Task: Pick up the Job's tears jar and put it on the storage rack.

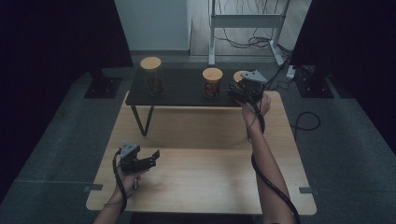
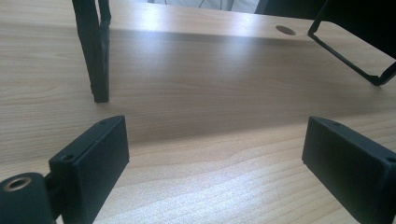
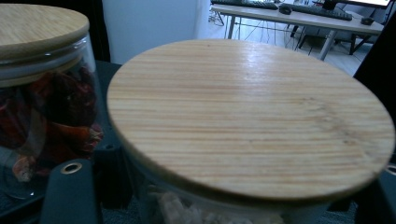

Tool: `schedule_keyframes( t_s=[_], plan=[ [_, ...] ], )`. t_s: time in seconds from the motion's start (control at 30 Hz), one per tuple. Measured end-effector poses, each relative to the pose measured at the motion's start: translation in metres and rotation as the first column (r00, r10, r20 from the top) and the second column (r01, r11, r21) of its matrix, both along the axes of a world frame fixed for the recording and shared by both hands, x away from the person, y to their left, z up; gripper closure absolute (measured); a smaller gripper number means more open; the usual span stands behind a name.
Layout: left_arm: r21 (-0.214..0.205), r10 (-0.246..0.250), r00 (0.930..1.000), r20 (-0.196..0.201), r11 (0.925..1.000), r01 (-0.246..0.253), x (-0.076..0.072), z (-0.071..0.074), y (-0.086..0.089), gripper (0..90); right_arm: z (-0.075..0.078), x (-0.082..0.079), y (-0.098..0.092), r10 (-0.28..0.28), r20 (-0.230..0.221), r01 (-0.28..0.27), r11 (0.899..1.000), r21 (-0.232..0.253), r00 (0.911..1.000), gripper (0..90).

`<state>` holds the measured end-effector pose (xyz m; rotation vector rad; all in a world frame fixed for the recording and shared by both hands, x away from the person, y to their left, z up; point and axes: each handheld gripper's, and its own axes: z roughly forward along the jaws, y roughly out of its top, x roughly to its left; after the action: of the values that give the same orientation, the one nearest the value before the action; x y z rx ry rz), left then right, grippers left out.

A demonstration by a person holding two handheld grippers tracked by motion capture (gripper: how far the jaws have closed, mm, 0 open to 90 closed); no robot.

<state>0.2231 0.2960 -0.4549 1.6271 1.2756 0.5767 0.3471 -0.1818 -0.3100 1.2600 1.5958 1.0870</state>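
right gripper [image 1: 239,95] is up at the black shelf [image 1: 182,88], jaws on both sides of the right jar [image 3: 252,130]. can't tell if they squeeze it. jar stands straight up, wood lid on top, next to the middle jar [image 1: 212,82]. left gripper [image 1: 148,158] is far away, low over the table [image 1: 205,172], jaws wide, holding nothing.

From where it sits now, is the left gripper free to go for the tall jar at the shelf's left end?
Probably yes: the left gripper is open and holds nothing, and bare table lies between it and the tall jar on the black shelf.
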Motion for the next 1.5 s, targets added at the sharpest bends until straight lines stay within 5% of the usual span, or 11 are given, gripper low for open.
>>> schedule_keyframes(
  t_s=[0.73,0.93,1.5],
  plan=[
    [0.002,0.000,1.0000,0.000,1.0000,0.000,0.000,0.000,0.000,6.9,-0.001,0.000,-0.001,0.002,0.004,-0.002,1.000,-0.006,1.0000,22.3],
    [0.003,-0.001,1.0000,0.001,1.0000,0.001,-0.001,0.000,-0.001,6.9,-0.002,-0.002,-0.002,0.011,0.005,-0.011,1.000,0.008,0.9999,12.5],
    [0.004,-0.007,1.0000,0.004,1.0000,0.007,-0.002,0.001,-0.002,6.9,-0.006,-0.013,0.002,-0.001,0.019,0.001,1.000,0.013,0.9998,5.2]
  ],
)
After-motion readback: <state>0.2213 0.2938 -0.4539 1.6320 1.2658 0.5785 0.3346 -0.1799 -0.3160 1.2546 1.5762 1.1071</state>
